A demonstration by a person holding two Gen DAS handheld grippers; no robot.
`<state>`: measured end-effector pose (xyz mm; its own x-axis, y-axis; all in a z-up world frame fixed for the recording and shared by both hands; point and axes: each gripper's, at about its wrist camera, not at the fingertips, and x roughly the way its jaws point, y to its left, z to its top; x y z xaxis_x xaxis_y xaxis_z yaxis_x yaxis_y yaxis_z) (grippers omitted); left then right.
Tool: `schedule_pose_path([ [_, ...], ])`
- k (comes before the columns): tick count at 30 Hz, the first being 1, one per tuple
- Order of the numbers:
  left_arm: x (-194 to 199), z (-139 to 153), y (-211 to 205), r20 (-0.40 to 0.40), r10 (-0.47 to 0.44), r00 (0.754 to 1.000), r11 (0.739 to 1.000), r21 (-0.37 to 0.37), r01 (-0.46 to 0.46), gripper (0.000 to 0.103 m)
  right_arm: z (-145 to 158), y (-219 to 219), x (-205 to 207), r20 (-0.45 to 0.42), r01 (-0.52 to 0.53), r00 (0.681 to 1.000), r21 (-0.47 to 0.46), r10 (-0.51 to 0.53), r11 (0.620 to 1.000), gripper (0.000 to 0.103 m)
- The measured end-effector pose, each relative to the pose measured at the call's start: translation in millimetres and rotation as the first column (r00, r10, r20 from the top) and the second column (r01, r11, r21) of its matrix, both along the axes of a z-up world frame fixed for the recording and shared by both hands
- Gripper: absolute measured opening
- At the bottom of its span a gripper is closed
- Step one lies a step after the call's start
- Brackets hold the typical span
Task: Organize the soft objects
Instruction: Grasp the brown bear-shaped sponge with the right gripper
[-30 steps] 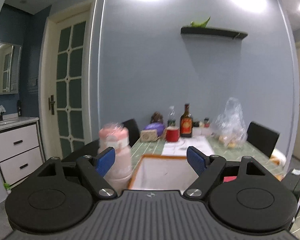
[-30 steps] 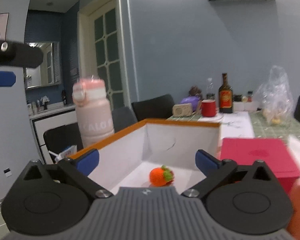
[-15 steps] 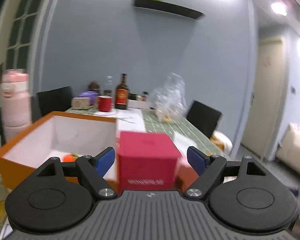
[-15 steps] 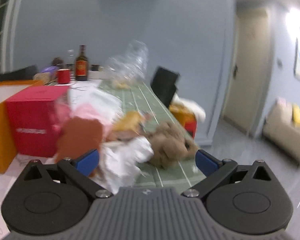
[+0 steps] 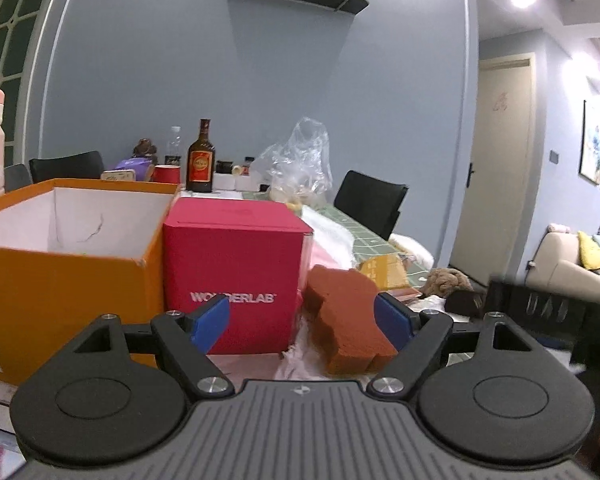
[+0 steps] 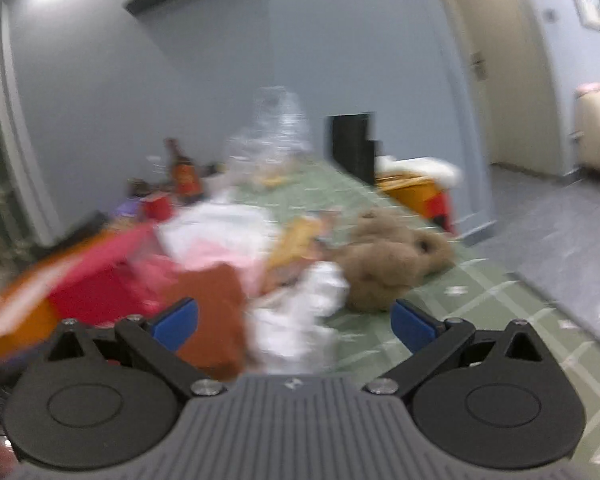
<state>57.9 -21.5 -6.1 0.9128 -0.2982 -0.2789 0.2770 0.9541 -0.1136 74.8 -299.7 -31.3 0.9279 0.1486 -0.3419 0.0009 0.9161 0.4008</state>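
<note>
My left gripper [image 5: 302, 322] is open and low over the table, facing a red-brown sponge-like block [image 5: 346, 316] that stands just inside its right finger, untouched. A brown plush bear [image 5: 446, 280] lies further right, and an open orange box [image 5: 60, 264] stands at the left. In the blurred right wrist view my right gripper [image 6: 294, 320] is open and empty above white crumpled soft material [image 6: 300, 316]. The brown plush bear [image 6: 392, 256] lies just beyond, the red-brown block [image 6: 212, 304] to the left.
A red Wonderlab box [image 5: 232, 272] stands between the orange box and the block. Further back on the green checked table [image 6: 440, 320] are a brown bottle [image 5: 200, 160], a red mug [image 5: 166, 174] and a clear plastic bag [image 5: 296, 168]. The other gripper's dark body [image 5: 540, 308] is at right.
Both grippers swung right, away from the orange box and pink bottle, toward the pile of soft things. The left one then came closer to the red box and block. Both stayed open.
</note>
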Motion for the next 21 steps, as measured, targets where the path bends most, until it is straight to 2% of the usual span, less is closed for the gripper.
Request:
schedule_pose_path([
  [2, -3.9, -4.6, 1.3, 0.007, 0.011, 1.000, 0.999, -0.031, -0.011, 0.096, 5.9, 5.3, 12.8, -0.005, -0.083, 0.997, -0.015, 0.083, 0.996, 0.100],
  [4, -6.4, -8.9, 5.0, 0.019, 0.060, 0.998, 0.996, -0.067, -0.059, 0.096, 11.4, 13.9, 34.9, -0.060, -0.137, 0.989, -0.053, 0.134, 0.989, 0.100],
  [7, -10.2, -11.6, 2.6, 0.036, 0.092, 0.995, 0.995, -0.046, -0.090, 0.096, 19.4, 34.0, 65.3, -0.170, -0.185, 0.973, -0.149, 0.159, 0.971, 0.100],
  [9, -7.8, -11.2, 2.4, 0.017, 0.091, 0.996, 0.995, -0.043, -0.090, 0.096, 23.7, 46.3, 77.5, -0.197, -0.198, 0.968, -0.206, 0.158, 0.958, 0.100],
  [13, -7.1, -10.7, 8.5, -0.002, 0.109, 0.994, 0.991, -0.071, -0.109, 0.096, 21.9, 64.8, 97.6, -0.271, -0.283, 0.936, -0.204, 0.223, 0.937, 0.100],
  [17, -4.3, -11.5, 14.2, -0.036, 0.120, 0.992, 0.989, -0.082, -0.123, 0.096, 8.2, 75.0, 108.6, -0.327, -0.236, 0.933, -0.237, 0.152, 0.942, 0.100],
  [21, 2.1, -15.2, 19.1, -0.094, 0.102, 0.990, 0.988, -0.104, -0.111, 0.095, 1.1, 81.4, 111.1, -0.337, -0.245, 0.930, -0.274, 0.145, 0.930, 0.099],
])
